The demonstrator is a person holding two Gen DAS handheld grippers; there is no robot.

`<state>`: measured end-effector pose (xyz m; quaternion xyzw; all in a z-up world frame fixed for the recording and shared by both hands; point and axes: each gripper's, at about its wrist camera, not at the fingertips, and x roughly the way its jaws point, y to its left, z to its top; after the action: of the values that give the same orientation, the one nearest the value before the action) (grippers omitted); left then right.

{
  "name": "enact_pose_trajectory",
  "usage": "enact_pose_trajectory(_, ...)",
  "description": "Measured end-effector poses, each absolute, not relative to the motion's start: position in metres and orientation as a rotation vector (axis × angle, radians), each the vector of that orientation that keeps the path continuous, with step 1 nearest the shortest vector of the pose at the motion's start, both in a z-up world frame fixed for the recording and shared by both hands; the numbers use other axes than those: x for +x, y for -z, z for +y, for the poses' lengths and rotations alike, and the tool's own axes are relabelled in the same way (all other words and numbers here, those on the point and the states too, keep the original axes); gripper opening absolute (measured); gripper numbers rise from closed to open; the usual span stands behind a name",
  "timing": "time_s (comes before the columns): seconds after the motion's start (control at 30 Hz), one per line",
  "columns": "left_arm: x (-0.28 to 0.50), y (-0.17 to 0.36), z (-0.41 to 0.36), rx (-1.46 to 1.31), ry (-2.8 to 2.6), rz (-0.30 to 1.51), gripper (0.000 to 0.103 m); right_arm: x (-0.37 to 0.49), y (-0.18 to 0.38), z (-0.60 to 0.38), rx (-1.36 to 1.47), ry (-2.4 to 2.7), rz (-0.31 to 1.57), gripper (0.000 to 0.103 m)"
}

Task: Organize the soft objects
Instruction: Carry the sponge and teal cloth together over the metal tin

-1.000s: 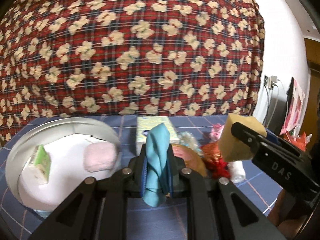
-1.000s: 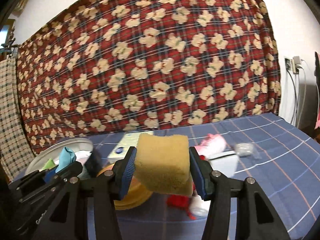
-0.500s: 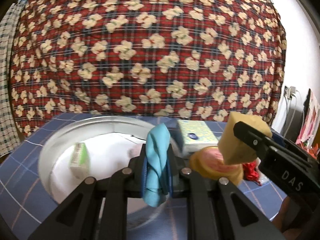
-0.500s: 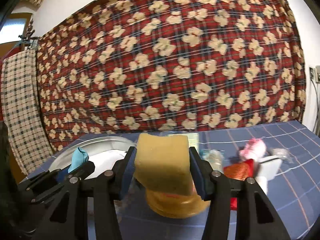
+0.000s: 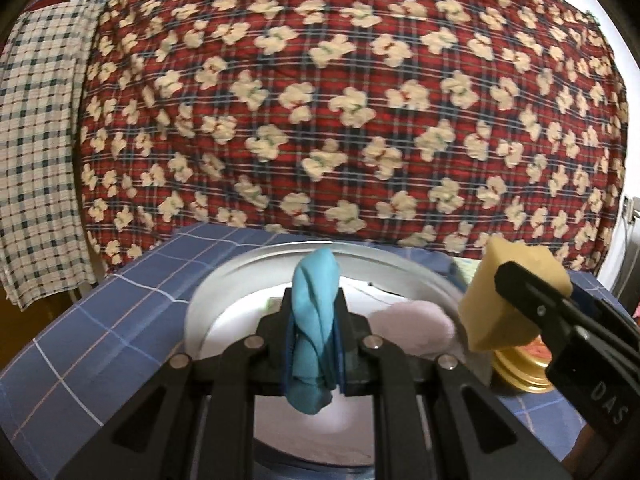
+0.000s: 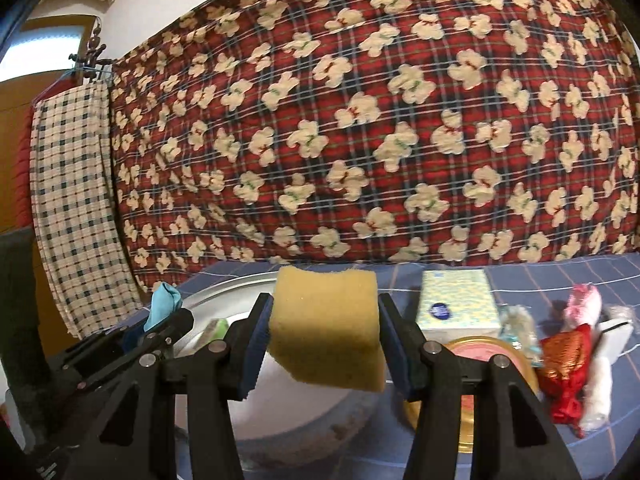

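Over the basin now, the left hand-held gripper has swung left since a second ago: the basin, which sat off to the lower left then, fills the middle of the left wrist view, its rim right behind the jaws. That gripper stays pinched on the blue cloth, which stands bunched between the pads and hangs a little below them, above the basin's white floor. A pink puff lies inside the basin just right of the cloth; the green pack seen in there earlier is mostly hidden behind the jaws in this view, though the right wrist view catches a sliver of it.

The right hand-held gripper has come across too. It keeps its squeeze on the yellow sponge, and the sponge now sits above the basin's near right edge, where a second ago it hung over the gold tin. The tin is now off to its right on the blue checked tabletop, with the tissue box behind it and the red bundle further right. The bear-print blanket looms larger behind, and a checked cloth has come into view at far left.
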<state>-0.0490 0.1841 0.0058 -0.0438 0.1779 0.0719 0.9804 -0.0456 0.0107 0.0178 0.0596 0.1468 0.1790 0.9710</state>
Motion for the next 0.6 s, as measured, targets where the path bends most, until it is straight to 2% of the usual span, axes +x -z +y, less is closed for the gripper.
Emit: enact_pose_trajectory(0.6, -0.030, 0.009, 0.212, -0.049, -0.294, 0.394, 0.014, -0.022, 0.002, 0.066, 0.008, -0.401, 0.347, 0.055)
